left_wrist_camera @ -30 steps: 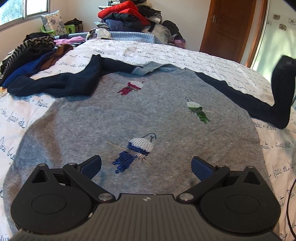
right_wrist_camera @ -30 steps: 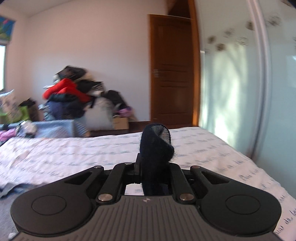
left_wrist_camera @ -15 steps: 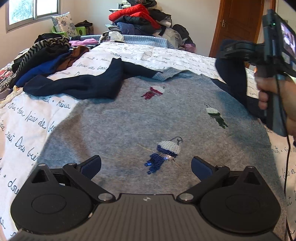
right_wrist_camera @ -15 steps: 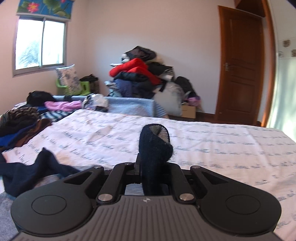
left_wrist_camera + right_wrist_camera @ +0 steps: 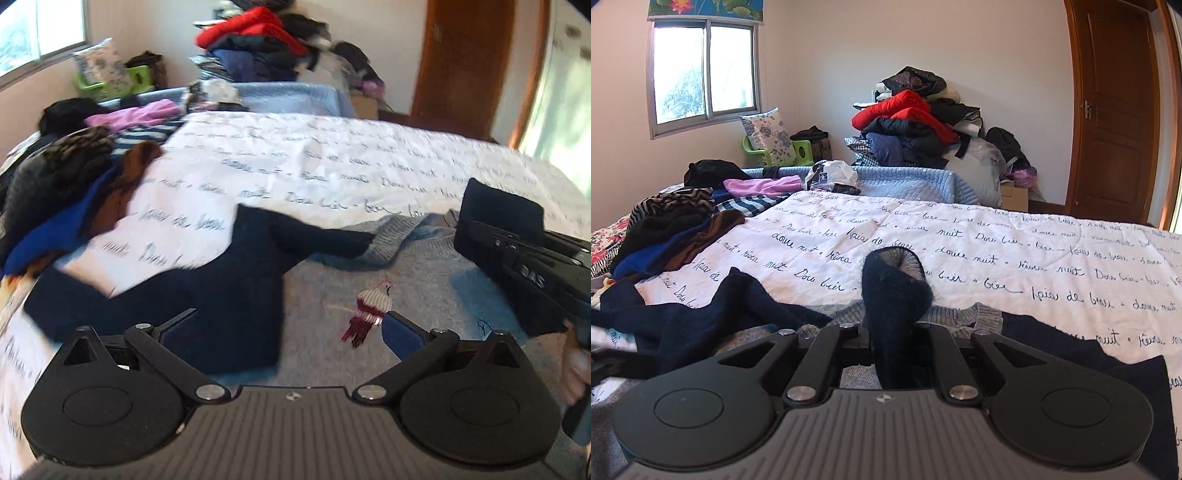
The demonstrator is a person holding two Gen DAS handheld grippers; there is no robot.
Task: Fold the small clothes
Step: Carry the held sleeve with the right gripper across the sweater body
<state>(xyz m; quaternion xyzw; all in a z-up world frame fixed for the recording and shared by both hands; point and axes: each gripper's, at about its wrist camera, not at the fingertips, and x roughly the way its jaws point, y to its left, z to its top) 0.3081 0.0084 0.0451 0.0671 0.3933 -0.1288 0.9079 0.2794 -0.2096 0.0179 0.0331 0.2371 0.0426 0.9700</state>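
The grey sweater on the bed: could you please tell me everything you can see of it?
The grey sweater is a soft-looking knit with navy sleeves, a ribbed grey collar and a small embroidered red-and-white motif on its front. It lies front-up on the white quilt printed with script. The navy sleeve on the window side lies crumpled partly over the body. The other sleeve's cuff is pinched in the shut right gripper and lifted over the chest. The open left gripper hovers above it.
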